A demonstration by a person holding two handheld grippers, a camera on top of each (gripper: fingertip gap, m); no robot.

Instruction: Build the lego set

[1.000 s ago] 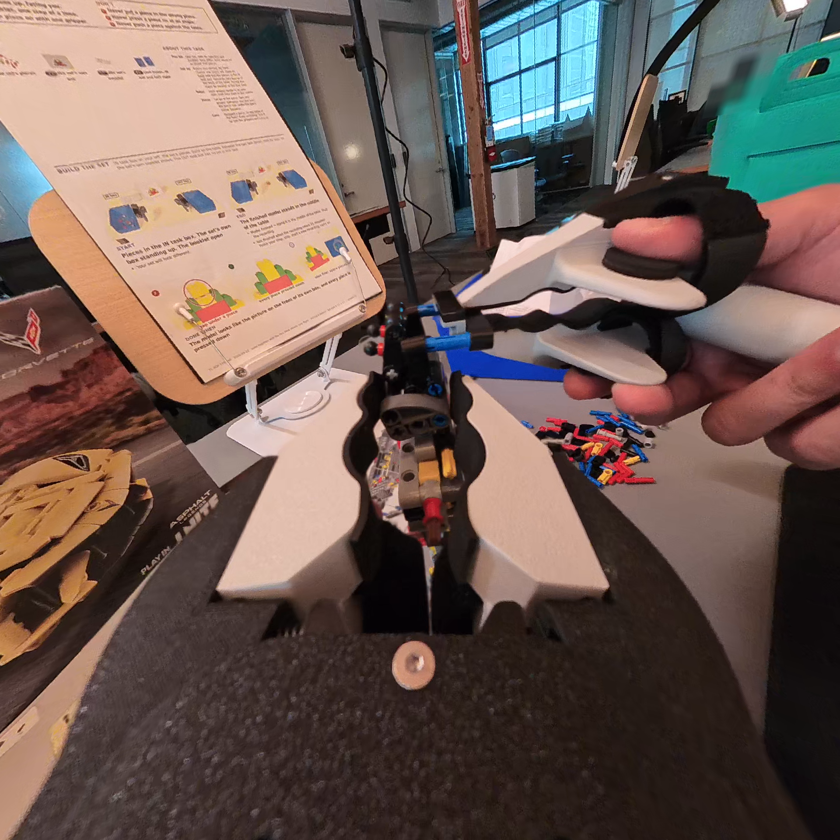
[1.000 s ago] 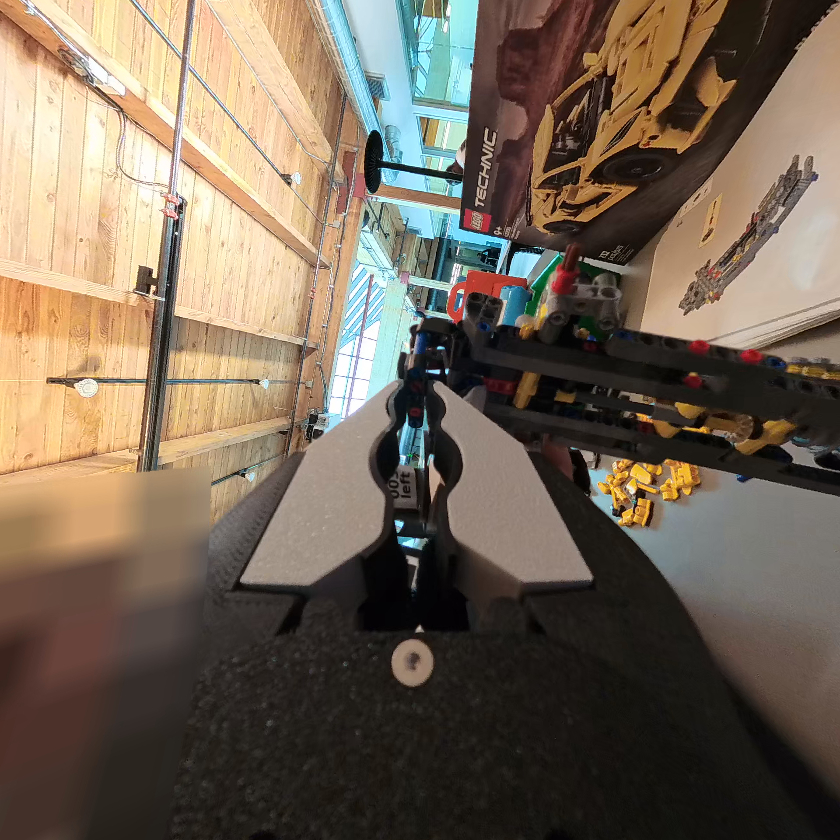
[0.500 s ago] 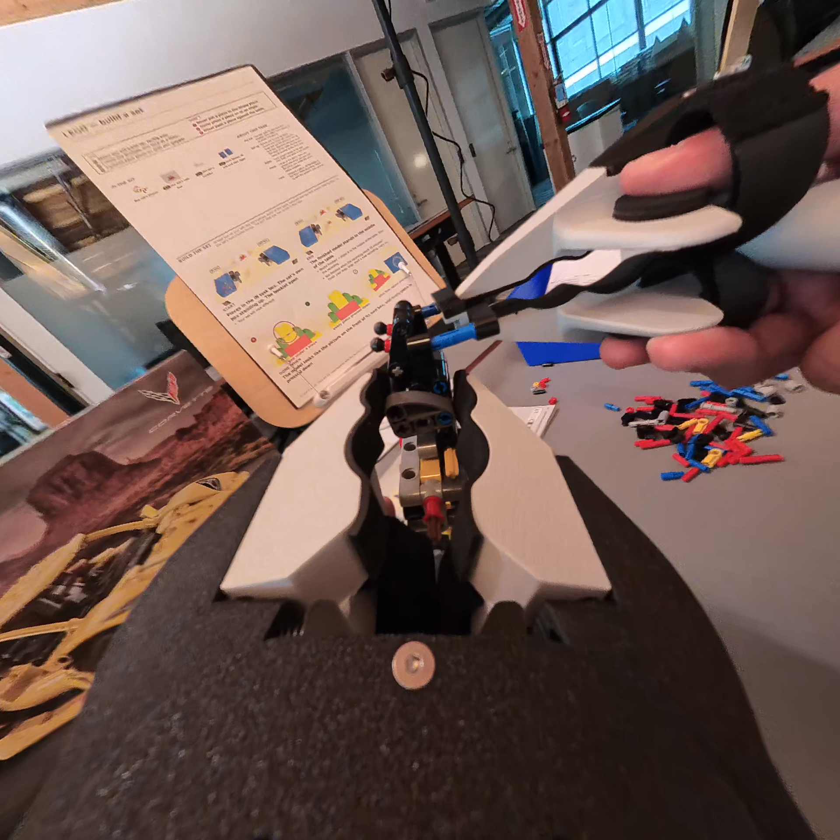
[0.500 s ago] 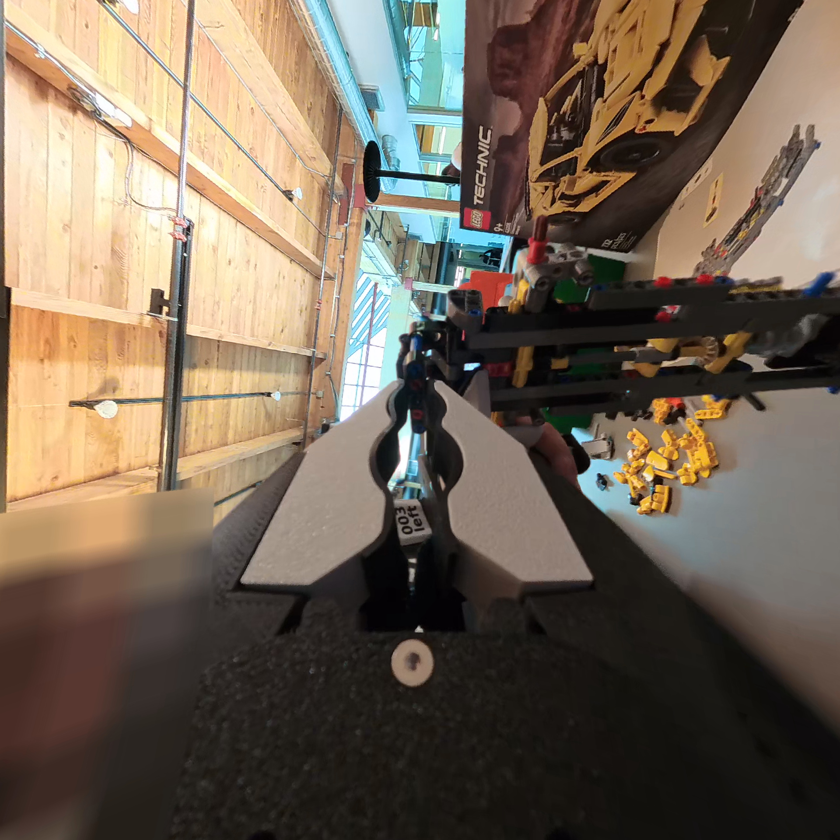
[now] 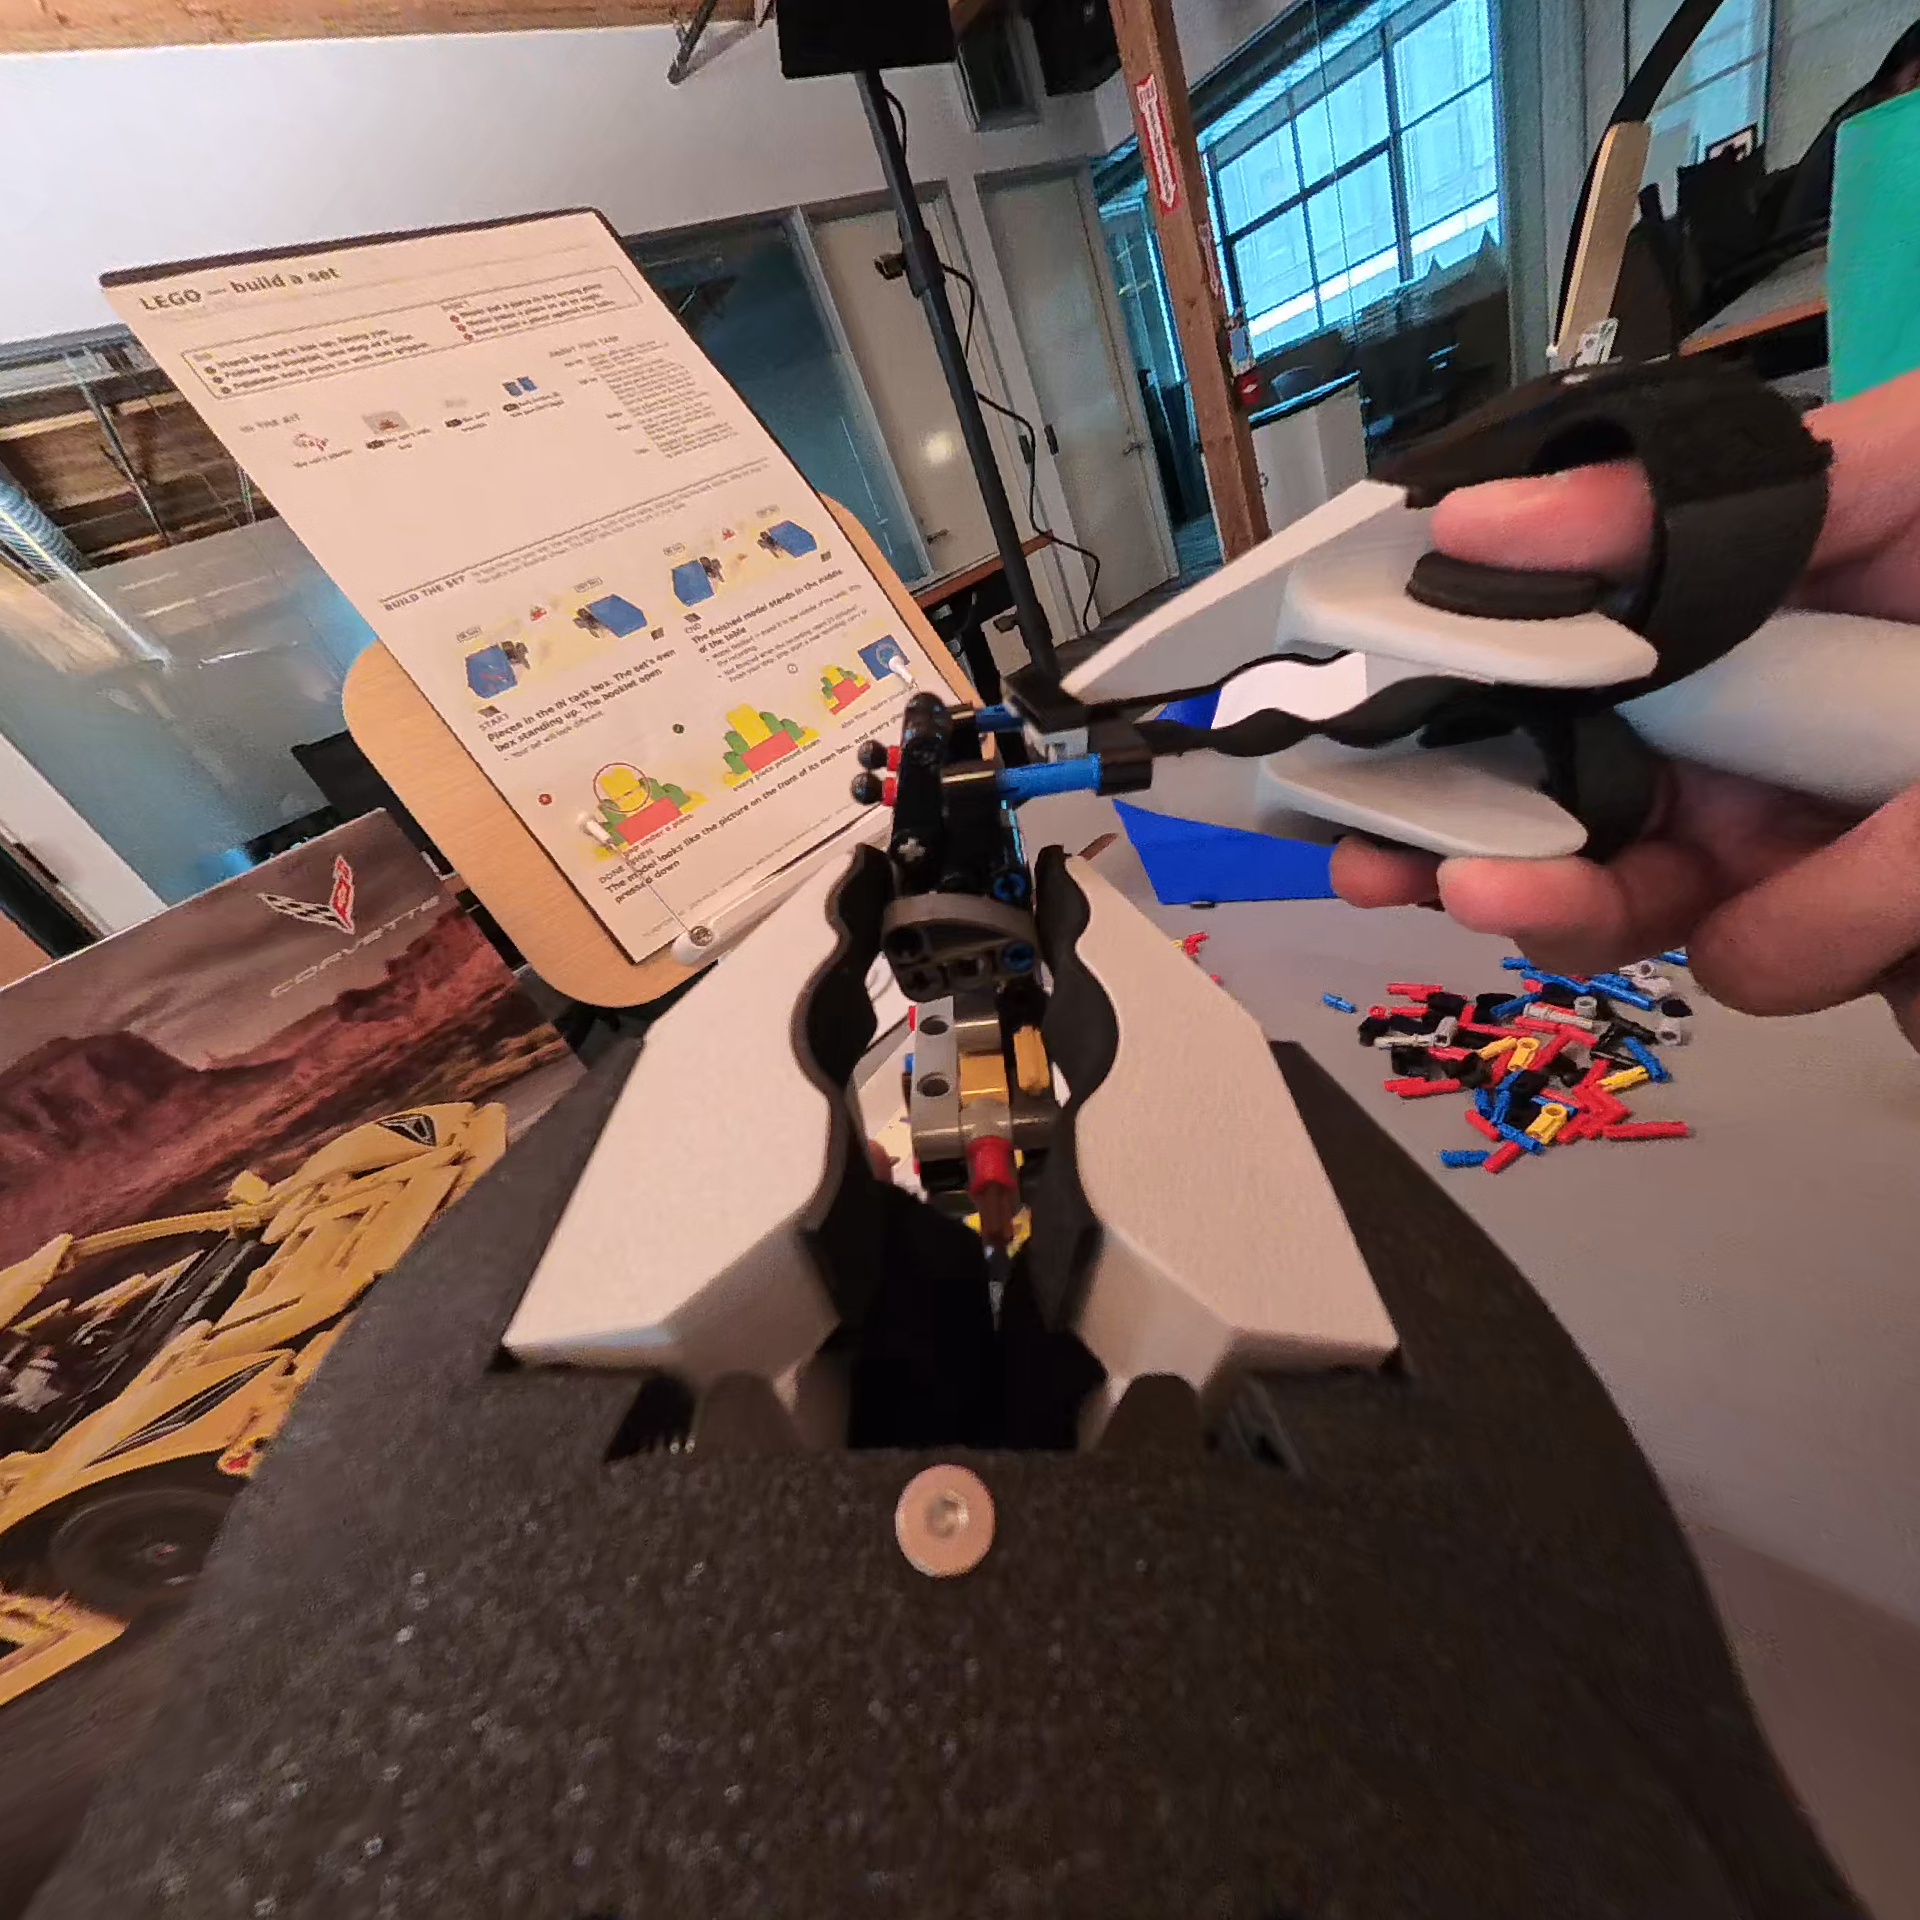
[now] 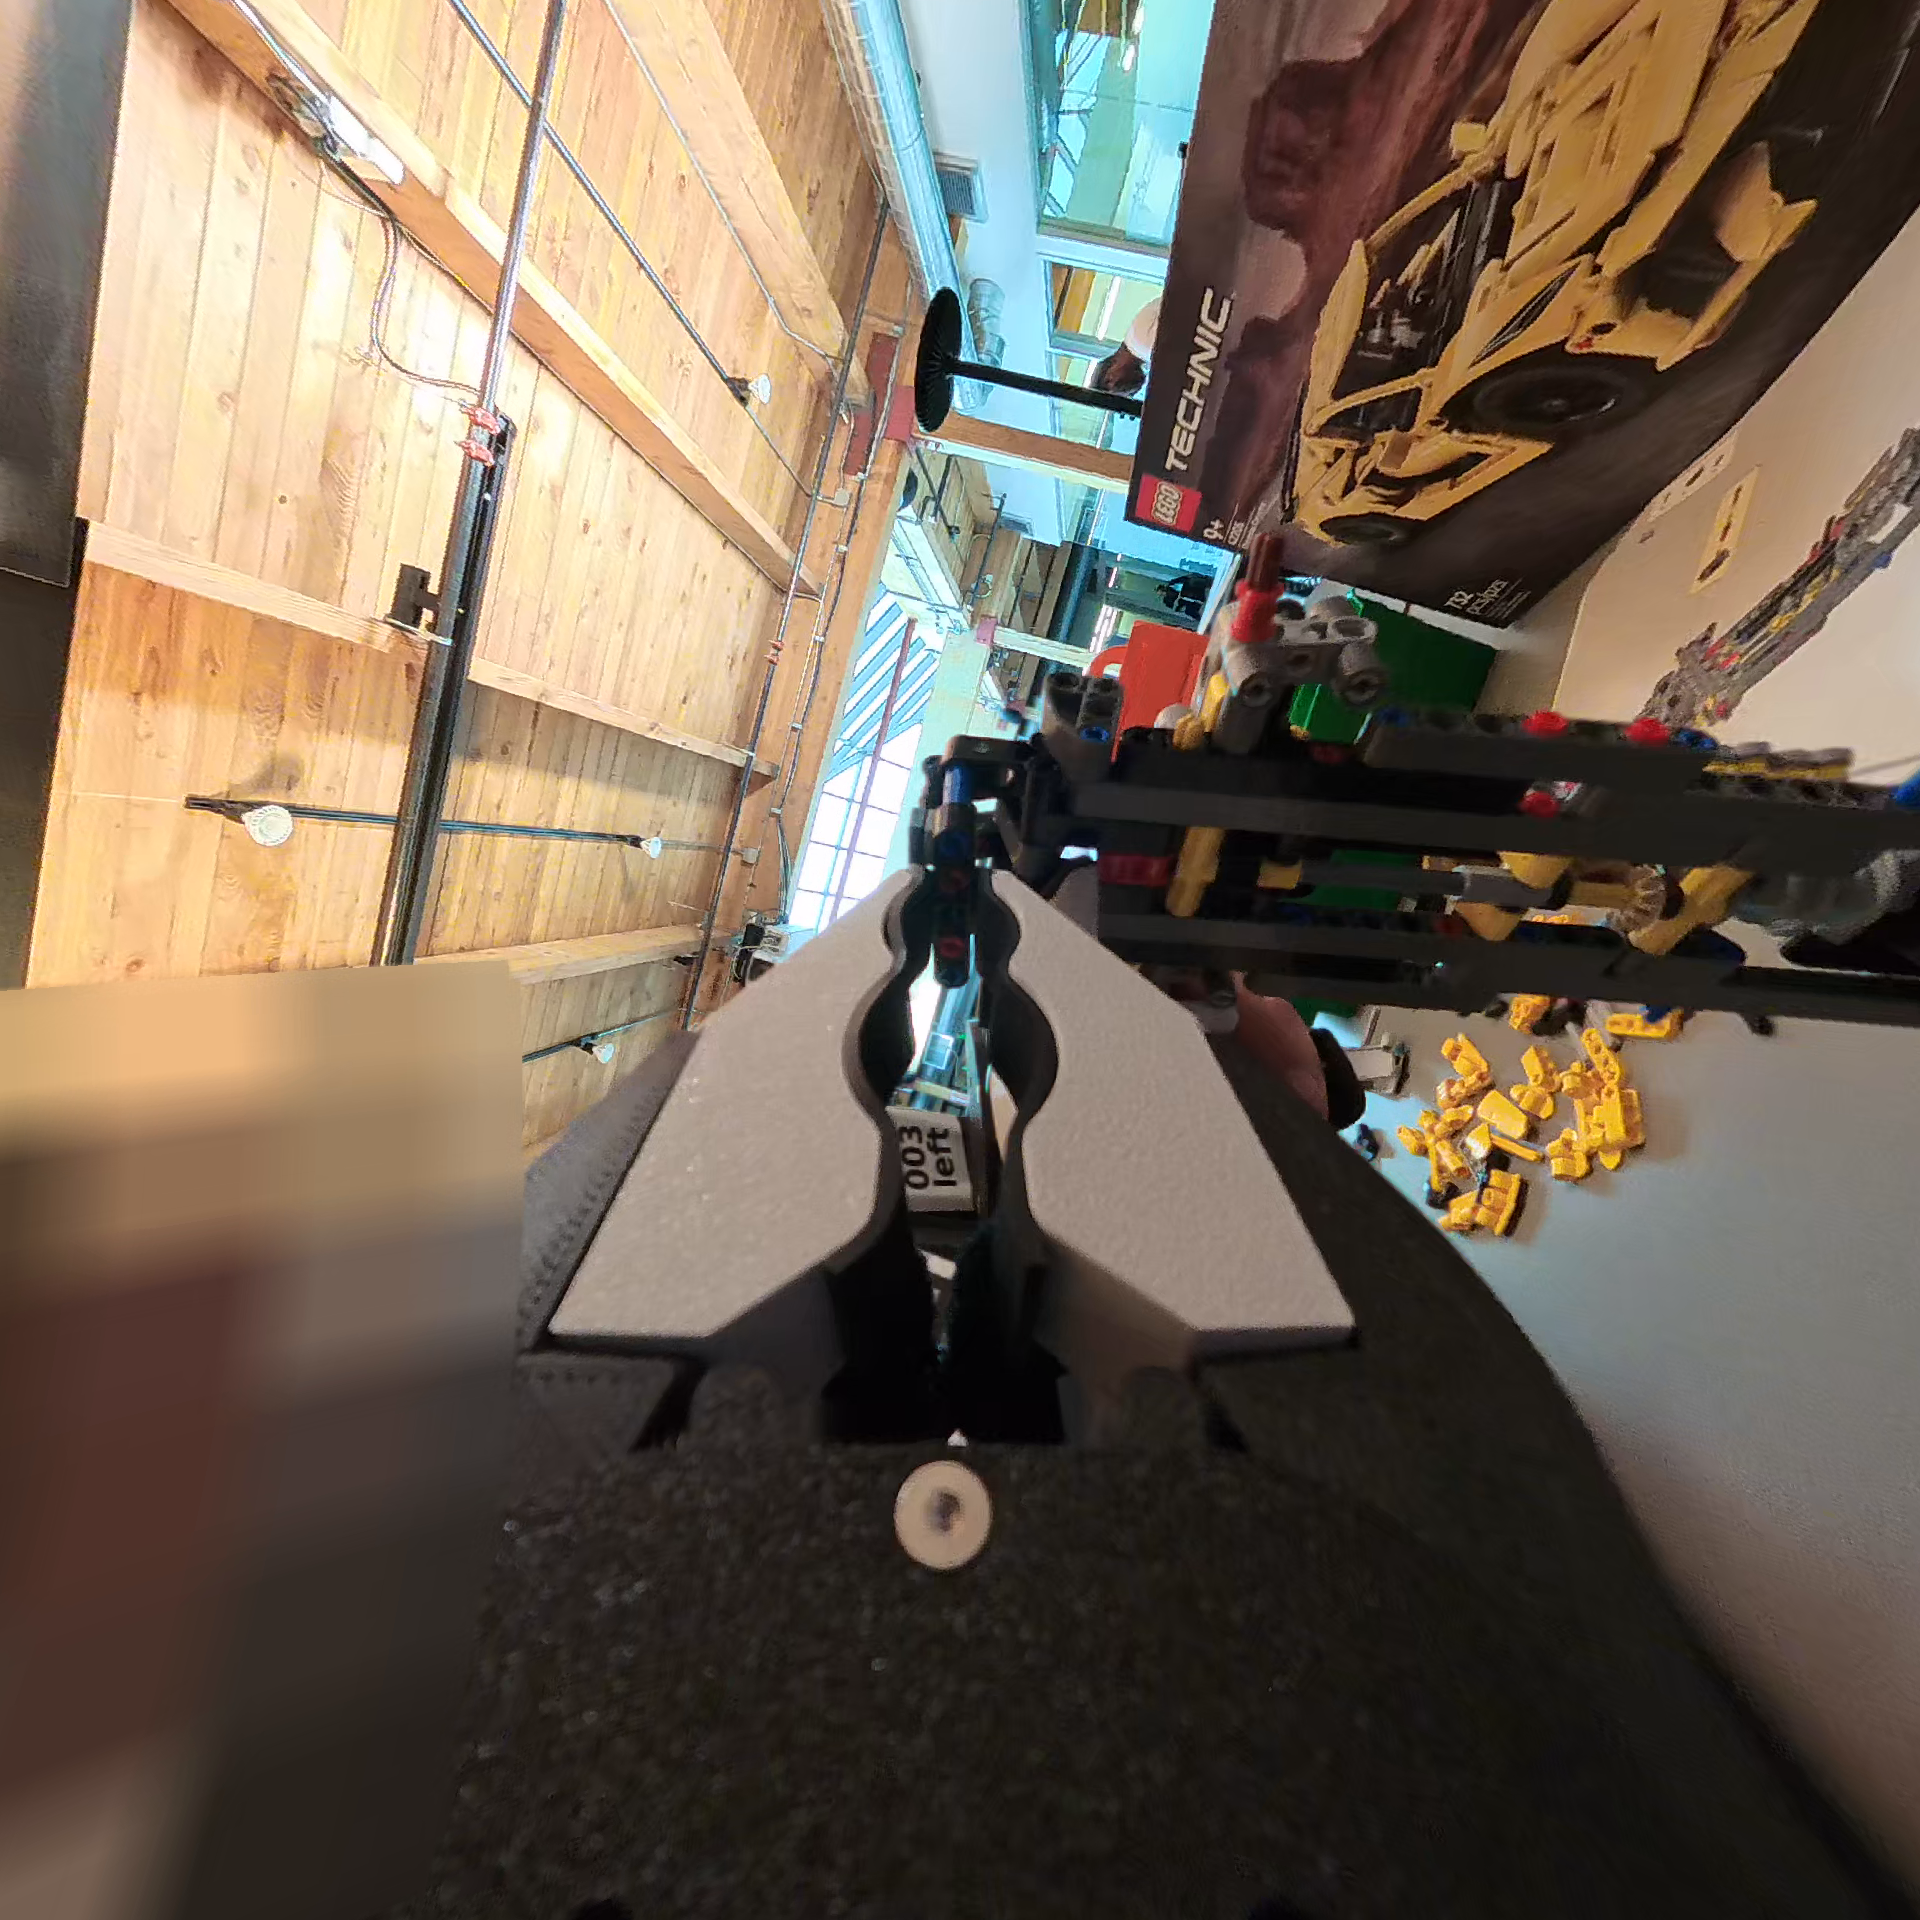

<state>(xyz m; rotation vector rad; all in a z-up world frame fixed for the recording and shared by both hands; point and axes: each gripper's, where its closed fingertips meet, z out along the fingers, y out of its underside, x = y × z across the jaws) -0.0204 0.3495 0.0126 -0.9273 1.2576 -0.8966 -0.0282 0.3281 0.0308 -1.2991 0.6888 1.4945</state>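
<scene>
My left gripper (image 5: 961,883) is shut on a long black Lego Technic assembly (image 5: 961,997) with grey, yellow and red parts, held above the table and pointing away from me. My right gripper (image 5: 1070,727), held by a hand, comes in from the right. It is shut on a small black part with blue pins (image 5: 1039,774) at the assembly's far end. In the right wrist view, the right gripper (image 6: 951,894) pinches that part (image 6: 951,831), and the assembly (image 6: 1351,852) runs off to the right.
An instruction sheet on a wooden stand (image 5: 582,582) stands behind the assembly. The set's box (image 5: 208,1143) is on the left. A pile of small red, blue and black pins (image 5: 1527,1060) lies on the grey table (image 5: 1714,1351). A yellow parts pile (image 6: 1517,1132) and an open booklet (image 6: 1818,540) lie beyond. Only a small space, under 4 cm, lies between the two pairs of fingers.
Both grippers have shifted together with the assembly. It was sloping in the right wrist view and is now level. The left view has tilted upward. Both grips are unchanged.
</scene>
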